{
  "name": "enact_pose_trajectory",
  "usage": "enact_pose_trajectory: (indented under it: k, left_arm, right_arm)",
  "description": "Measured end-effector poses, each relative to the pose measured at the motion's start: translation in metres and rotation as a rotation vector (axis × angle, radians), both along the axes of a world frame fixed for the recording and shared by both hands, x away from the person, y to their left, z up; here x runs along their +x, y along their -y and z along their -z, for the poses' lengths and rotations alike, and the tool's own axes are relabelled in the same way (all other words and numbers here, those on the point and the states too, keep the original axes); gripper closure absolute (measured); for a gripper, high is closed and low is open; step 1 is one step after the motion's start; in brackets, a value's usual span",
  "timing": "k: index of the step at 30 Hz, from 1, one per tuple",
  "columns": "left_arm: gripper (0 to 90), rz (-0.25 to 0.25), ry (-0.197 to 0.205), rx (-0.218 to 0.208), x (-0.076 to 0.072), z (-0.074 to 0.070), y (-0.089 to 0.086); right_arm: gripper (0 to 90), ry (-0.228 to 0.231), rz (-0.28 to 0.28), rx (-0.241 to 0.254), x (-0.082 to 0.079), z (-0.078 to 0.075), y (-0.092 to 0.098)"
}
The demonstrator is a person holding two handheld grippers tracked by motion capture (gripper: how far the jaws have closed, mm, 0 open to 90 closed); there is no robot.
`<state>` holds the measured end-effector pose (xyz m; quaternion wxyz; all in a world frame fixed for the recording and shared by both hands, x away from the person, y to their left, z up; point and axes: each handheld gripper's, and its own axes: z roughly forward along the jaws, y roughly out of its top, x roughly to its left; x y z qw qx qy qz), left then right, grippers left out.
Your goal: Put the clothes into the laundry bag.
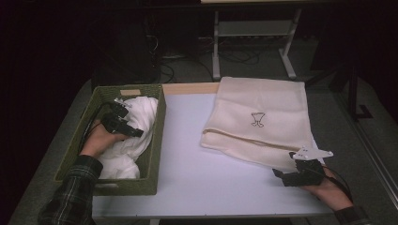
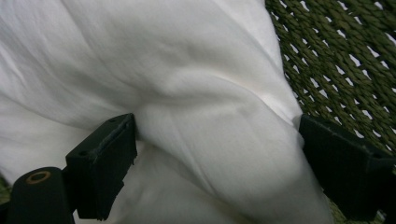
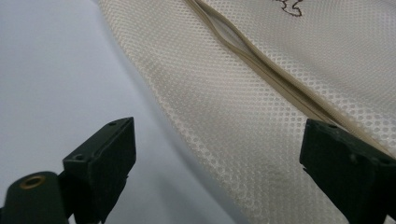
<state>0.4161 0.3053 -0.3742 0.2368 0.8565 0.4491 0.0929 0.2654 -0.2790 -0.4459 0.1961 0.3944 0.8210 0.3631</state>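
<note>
One white cloth (image 1: 130, 136), crumpled, lies in the one green woven basket (image 1: 157, 140) at the table's (image 1: 197, 183) left edge. My left gripper (image 1: 126, 123) is down in the basket, jaws spread with a thick fold of the cloth (image 2: 205, 140) bulging between them, both jaws touching it, not pinched tight. One cream mesh bag (image 1: 258, 119) with a small dark emblem lies flat toward the table's far right corner. My right gripper (image 1: 293, 172) sits at the bag's near right corner, jaws spread, bag edge (image 3: 243, 140) between them, apart from both.
</note>
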Motion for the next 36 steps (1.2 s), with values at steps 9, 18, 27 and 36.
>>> enact_pose_trajectory:
  k: [9,18,27,36]
  left_arm:
    - [11.8,0.010,-0.029,0.037,0.004,0.017,0.000]
    - [11.6,0.012,-0.059,0.050,0.007,0.029,0.000]
    - [11.1,0.029,-0.061,0.110,0.007,0.038,0.007]
    - [11.3,0.050,-0.045,0.123,0.004,0.037,0.012]
  right_arm:
    - [10.0,-0.007,-0.009,-0.008,0.000,0.002,-0.001]
    - [10.0,-0.016,-0.023,-0.013,0.000,0.003,-0.002]
    - [9.9,-0.025,-0.033,-0.019,0.000,0.005,-0.004]
    - [9.8,-0.030,-0.045,-0.028,0.000,0.006,-0.006]
